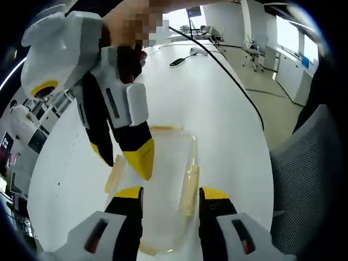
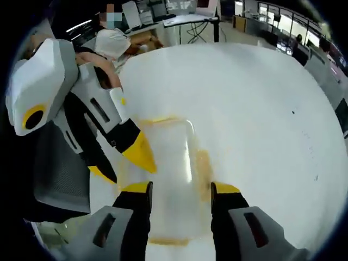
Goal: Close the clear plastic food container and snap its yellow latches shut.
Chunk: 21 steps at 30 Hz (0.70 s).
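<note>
We see a large white table (image 1: 217,109) carrying the clear plastic food container (image 1: 163,190), which lies flat near the table's edge, with a grey mesh chair (image 1: 310,179) beside the table. In the left gripper view, the left gripper (image 1: 171,198) hovers over the container, fingers spread apart and holding nothing. The right gripper (image 1: 128,157) enters from upper left, its yellow tips close together above the container's side; we cannot tell whether they grip anything. Yellow latches (image 1: 189,187) sit along the container's edges. A black cable (image 1: 228,73) crosses the table. In the right gripper view, the right gripper (image 2: 179,190) straddles the container (image 2: 171,163).
</note>
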Each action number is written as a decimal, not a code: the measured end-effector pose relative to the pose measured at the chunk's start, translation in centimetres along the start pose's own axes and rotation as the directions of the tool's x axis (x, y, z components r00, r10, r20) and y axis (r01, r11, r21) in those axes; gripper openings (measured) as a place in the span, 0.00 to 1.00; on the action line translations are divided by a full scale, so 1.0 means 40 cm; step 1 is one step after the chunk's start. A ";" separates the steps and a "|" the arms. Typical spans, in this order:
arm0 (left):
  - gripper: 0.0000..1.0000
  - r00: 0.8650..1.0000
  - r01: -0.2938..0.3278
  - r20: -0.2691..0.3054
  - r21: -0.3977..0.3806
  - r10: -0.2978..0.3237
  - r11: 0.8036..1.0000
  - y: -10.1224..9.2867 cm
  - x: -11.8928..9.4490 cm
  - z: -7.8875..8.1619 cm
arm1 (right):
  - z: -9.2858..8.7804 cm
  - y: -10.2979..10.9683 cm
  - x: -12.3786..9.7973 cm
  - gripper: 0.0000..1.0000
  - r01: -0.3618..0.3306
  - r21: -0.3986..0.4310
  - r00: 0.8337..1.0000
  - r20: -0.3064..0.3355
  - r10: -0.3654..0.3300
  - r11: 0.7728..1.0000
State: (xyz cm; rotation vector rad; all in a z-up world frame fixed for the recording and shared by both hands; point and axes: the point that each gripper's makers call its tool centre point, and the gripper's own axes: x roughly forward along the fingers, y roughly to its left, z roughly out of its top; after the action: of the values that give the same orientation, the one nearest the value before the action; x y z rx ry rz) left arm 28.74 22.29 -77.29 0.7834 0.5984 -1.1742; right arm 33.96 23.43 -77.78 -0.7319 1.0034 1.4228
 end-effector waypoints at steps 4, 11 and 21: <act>0.34 1.000 -0.010 0.000 0.008 0.010 1.000 0.003 0.002 0.000 | 0.001 -0.004 0.002 0.40 -0.025 -0.008 0.998 -0.049 0.024 1.000; 0.34 1.000 -0.020 0.016 0.027 0.020 0.999 0.005 0.005 -0.003 | -0.005 -0.001 0.009 0.38 -0.065 -0.054 0.981 -0.187 0.053 0.996; 0.32 0.999 -0.031 0.035 0.024 0.031 0.999 0.007 0.007 -0.005 | -0.003 0.000 0.015 0.35 -0.115 -0.056 0.970 -0.220 0.100 0.992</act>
State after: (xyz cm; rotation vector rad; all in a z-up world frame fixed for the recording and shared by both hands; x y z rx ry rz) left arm 29.10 22.34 -77.54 0.7887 0.5420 -1.1664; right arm 33.86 23.59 -78.38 -0.9099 1.1819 1.4998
